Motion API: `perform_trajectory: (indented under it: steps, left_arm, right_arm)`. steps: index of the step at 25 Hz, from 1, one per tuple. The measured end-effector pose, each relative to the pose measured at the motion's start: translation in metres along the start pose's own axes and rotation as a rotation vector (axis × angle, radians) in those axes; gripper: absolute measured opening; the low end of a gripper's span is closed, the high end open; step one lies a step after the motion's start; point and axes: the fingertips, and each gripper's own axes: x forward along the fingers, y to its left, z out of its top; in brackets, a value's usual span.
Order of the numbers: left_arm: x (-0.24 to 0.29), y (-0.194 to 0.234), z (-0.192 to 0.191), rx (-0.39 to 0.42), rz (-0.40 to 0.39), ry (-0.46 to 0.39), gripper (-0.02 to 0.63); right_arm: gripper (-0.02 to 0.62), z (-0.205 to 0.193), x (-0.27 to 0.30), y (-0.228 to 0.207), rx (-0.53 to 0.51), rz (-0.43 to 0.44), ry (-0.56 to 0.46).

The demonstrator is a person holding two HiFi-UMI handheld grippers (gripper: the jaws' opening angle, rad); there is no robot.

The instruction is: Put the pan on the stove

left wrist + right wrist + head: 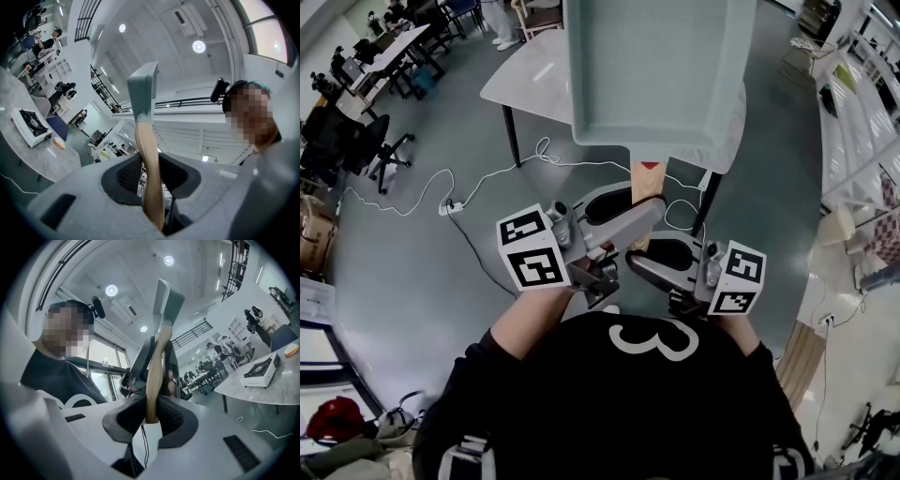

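Note:
A pale green square pan (656, 75) hangs in the air close under the head camera, its wooden handle (644, 183) pointing down toward me. My left gripper (621, 217) and right gripper (661, 258) are both shut on that handle, the left higher up. In the left gripper view the handle (150, 164) runs up between the pads to the pan (143, 89). The right gripper view shows the handle (154, 376) clamped the same way, under the pan (168, 303). A white portable stove (30, 125) (260, 371) sits on a grey table (47, 161), well away from the pan.
The pan covers most of the white table (525, 80) in the head view. A white cable with a power strip (448, 206) lies on the grey floor. Office chairs (366, 141) stand at the left, shelves (853, 103) at the right. A small orange dish (58, 143) lies near the stove.

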Motion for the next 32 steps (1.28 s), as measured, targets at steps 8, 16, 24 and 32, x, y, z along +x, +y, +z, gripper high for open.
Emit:
perform_trajectory:
  steps: [8, 16, 24, 32]
  left_arm:
    - [-0.001, 0.002, -0.004, 0.079, -0.007, 0.024, 0.114]
    - [-0.045, 0.025, 0.034, 0.078, -0.01, 0.002, 0.112]
    - [-0.063, 0.046, 0.054, 0.075, 0.03, -0.009, 0.112]
    - [-0.086, 0.087, 0.08, 0.066, 0.06, -0.021, 0.112]
  right_arm:
    - [0.072, -0.006, 0.002, -0.007, -0.029, 0.004, 0.029]
    - [0.071, -0.005, 0.062, -0.02, -0.037, 0.02, 0.055]
    - [0.071, -0.002, 0.09, -0.036, -0.013, 0.064, 0.066]
    - [0.071, 0.0, 0.128, -0.069, 0.004, 0.085, 0.073]
